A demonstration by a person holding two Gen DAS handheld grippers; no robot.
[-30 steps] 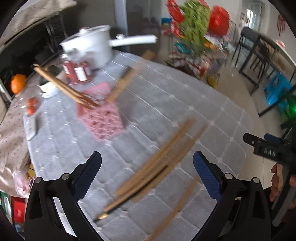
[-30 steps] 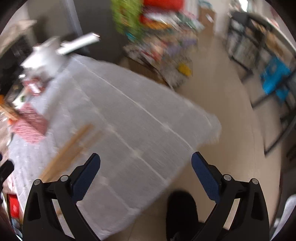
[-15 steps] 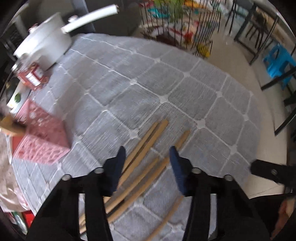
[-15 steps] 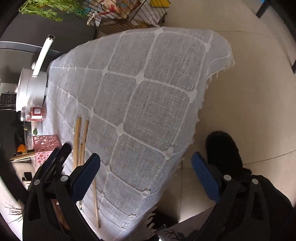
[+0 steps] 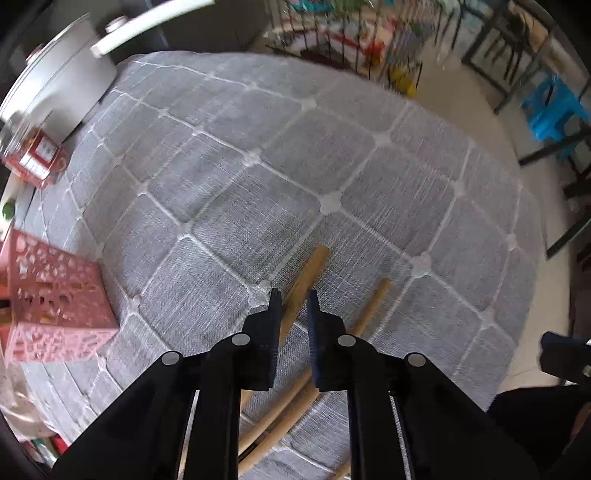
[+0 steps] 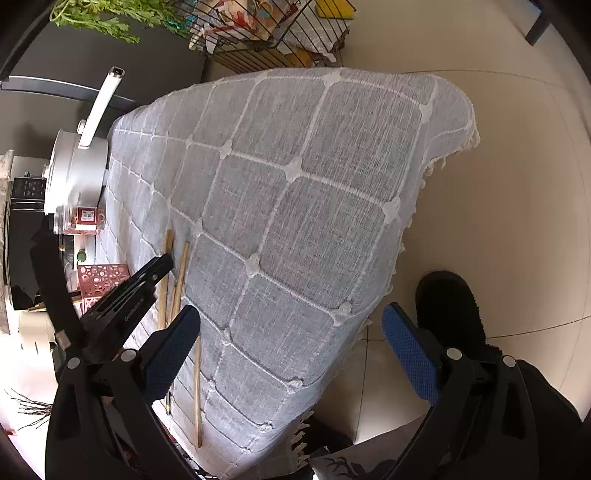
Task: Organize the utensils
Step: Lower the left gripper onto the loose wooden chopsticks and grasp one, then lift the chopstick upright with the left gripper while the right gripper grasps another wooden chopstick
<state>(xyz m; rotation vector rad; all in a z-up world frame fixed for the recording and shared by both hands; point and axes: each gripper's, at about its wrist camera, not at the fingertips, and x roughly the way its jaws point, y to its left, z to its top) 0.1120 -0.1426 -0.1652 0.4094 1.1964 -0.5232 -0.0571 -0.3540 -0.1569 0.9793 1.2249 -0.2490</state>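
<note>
Several wooden chopsticks (image 5: 308, 269) lie on the grey checked tablecloth (image 5: 332, 155). My left gripper (image 5: 293, 297) points steeply down over them. Its jaws are closing, almost together, with one chopstick between the tips and a thin gap left. From the right wrist view the left gripper (image 6: 162, 263) stands over the chopsticks (image 6: 183, 266), and one more chopstick (image 6: 198, 387) lies nearer the cloth's front edge. My right gripper (image 6: 290, 314) hangs wide open above the table's near edge, holding nothing. A pink perforated holder (image 5: 55, 306) stands to the left.
A white pot with a long handle (image 5: 59, 85) and a red-labelled jar (image 5: 38, 155) stand at the table's far left. The fringed cloth edge (image 6: 417, 206) drops to a tiled floor, where a black slipper (image 6: 448, 310) rests. A wire rack (image 6: 273, 33) stands beyond the table.
My left gripper came down onto the chopsticks and its jaws went from wide apart to nearly together around one stick. The right gripper tipped downward, then stayed still and open.
</note>
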